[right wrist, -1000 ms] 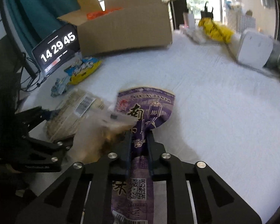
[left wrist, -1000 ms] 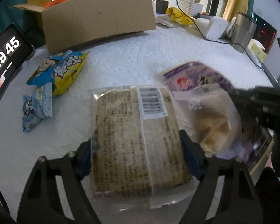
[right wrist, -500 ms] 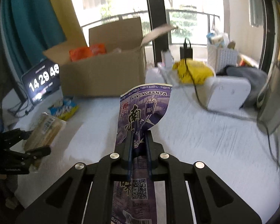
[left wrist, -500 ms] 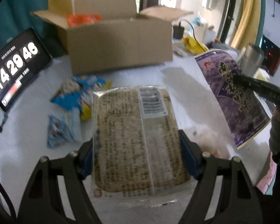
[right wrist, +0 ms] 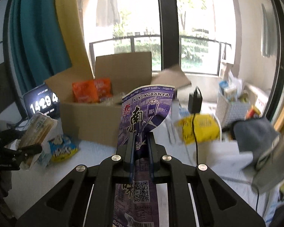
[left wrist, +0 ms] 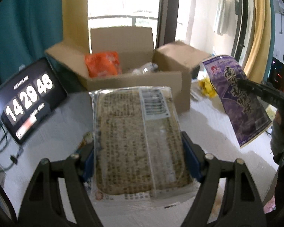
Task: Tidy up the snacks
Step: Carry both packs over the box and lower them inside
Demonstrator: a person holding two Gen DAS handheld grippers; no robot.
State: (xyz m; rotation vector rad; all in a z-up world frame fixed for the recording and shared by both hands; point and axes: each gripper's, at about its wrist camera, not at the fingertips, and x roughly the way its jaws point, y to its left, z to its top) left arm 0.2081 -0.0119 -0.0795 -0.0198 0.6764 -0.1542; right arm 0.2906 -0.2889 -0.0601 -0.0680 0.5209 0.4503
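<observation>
Two claws clamp snacks: left claw [left wrist: 138, 151] cracker pack [left wrist: 140, 140], right claw [right wrist: 141, 147] purple bag [right wrist: 143, 113].

The table [right wrist: 96, 151] wears a white textured cover. On it stand an open cardboard box [right wrist: 96, 121], a clock tablet [left wrist: 26, 102] leaning at the left, and a white woven basket [right wrist: 231, 109] far right. A blue-and-yellow snack bag [right wrist: 63, 148] lies before the box; a yellow packet [right wrist: 198, 130] lies right.

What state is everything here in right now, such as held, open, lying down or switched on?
left gripper: shut on the clear cracker pack, held up off the table.
right gripper: shut on the purple snack bag, held up.
cardboard box: flaps open, orange packet inside.
blue-and-yellow snack bag: lying on the table.
clock tablet: switched on, propped up.
</observation>
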